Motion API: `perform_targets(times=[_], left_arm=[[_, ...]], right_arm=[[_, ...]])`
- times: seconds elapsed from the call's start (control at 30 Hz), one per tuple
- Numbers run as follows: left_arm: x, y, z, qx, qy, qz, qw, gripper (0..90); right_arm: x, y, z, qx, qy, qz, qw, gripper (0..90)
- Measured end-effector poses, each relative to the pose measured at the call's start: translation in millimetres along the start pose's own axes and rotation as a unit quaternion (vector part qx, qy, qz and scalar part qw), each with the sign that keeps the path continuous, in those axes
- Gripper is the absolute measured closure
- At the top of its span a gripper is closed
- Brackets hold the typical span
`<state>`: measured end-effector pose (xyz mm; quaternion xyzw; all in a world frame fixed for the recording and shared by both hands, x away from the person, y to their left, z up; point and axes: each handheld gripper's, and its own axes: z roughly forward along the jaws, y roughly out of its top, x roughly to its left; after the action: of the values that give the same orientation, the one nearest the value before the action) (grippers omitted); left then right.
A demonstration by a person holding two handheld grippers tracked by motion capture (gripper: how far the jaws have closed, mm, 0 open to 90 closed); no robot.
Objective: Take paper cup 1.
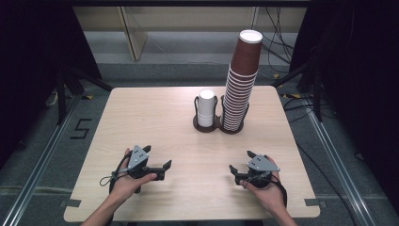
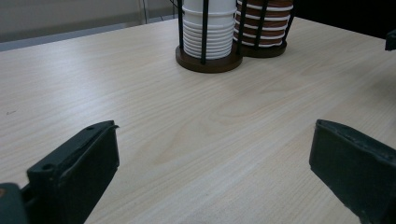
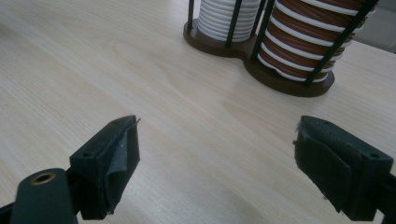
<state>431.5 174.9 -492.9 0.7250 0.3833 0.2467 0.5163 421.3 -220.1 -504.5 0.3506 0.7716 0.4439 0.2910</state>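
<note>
Left gripper and right gripper low over table, jaws wide, empty, facing inward.

Even overhead light fell on the pale wooden surface in the high view, leaving it bright and nearly free of shadow, while the room to either side sank into near black and the whole picture stayed a little soft. In the left gripper view a mild sheen lay across the wood grain (strongest near the middle), and the black jaws of the left tool loomed large, dark and slightly blurred at the bottom corners. The right gripper view was sharper on the right tool than on the cup stacks, which softened toward the top edge.
</note>
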Motion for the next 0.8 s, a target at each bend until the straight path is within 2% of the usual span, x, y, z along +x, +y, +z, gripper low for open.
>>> perform_targets(times=[0.03, 0.07, 0.1, 0.13, 0.23, 0.27, 0.3, 0.33, 0.37, 0.4, 0.5, 0.53, 0.6, 0.67, 0.73, 0.8], left_arm=[[0.1, 0.4, 0.2, 0.006, 0.002, 0.002, 1.0000, 1.0], [0.3, 0.1, 1.8, 0.001, -0.001, 0.001, 1.0000, 1.0], [0.0, 0.2, 2.1, 0.002, 0.000, 0.001, 1.0000, 1.1], [-0.3, 0.5, 2.4, 0.004, 0.001, 0.003, 1.0000, 1.0], [-0.7, 0.3, 2.7, 0.003, 0.001, 0.006, 1.0000, 1.4], [-0.5, 0.0, 2.3, 0.005, 0.001, 0.012, 0.9999, 1.6], [-0.2, -0.1, 2.0, 0.004, 0.000, 0.012, 0.9999, 1.6], [0.9, 0.4, 2.0, 0.002, 0.000, 0.013, 0.9999, 1.6], [1.9, 1.2, 2.0, 0.001, -0.001, 0.011, 0.9999, 1.6], [3.0, 2.9, 2.1, 0.000, -0.001, 0.007, 1.0000, 1.7], [4.7, 7.8, 4.6, -0.005, -0.003, 0.003, 1.0000, 2.3], [4.9, 9.9, 5.7, -0.005, -0.006, 0.006, 0.9999, 2.9], [5.4, 14.7, 8.1, -0.009, -0.006, 0.010, 0.9999, 3.6], [6.0, 20.9, 11.9, -0.014, -0.007, 0.011, 0.9998, 3.7], [5.5, 28.8, 17.4, -0.021, -0.009, 0.013, 0.9997, 4.0], [4.9, 38.8, 23.5, -0.026, -0.012, 0.017, 0.9994, 4.9]], right_arm=[[-0.5, 0.1, -0.1, 0.000, -0.005, -0.001, 1.0000, 14.9], [1.2, -0.2, -1.5, 0.006, -0.001, 0.015, 0.9999, 15.0], [-0.8, -0.4, -1.2, -0.006, -0.005, 0.007, 0.9999, 15.0], [-0.8, -0.4, -1.6, -0.002, 0.001, 0.007, 1.0000, 15.0], [-0.5, -0.6, -0.7, -0.012, -0.014, 0.013, 0.9997, 15.0], [-0.2, 0.7, -0.3, -0.007, -0.002, 0.018, 0.9998, 15.1], [-1.1, 1.4, 0.5, -0.017, -0.011, 0.007, 0.9998, 15.2], [0.2, 2.2, 0.3, -0.011, -0.014, 0.014, 0.9997, 15.2], [-1.2, 3.1, 2.3, -0.018, -0.016, 0.004, 0.9997, 15.2], [1.2, 4.3, 1.9, -0.009, -0.015, 0.020, 0.9996, 15.2], [1.5, 8.5, 5.8, -0.011, -0.014, 0.016, 0.9997, 15.2], [2.5, 10.5, 7.1, -0.015, -0.021, 0.007, 0.9996, 15.2], [5.2, 15.6, 8.7, -0.009, -0.021, -0.019, 0.9996, 15.4], [5.7, 20.4, 12.8, -0.020, -0.018, -0.005, 0.9996, 15.6], [4.7, 25.2, 17.9, -0.021, -0.013, -0.003, 0.9997, 15.8], [5.9, 29.3, 24.9, -0.024, -0.011, 0.010, 0.9996, 16.4]])
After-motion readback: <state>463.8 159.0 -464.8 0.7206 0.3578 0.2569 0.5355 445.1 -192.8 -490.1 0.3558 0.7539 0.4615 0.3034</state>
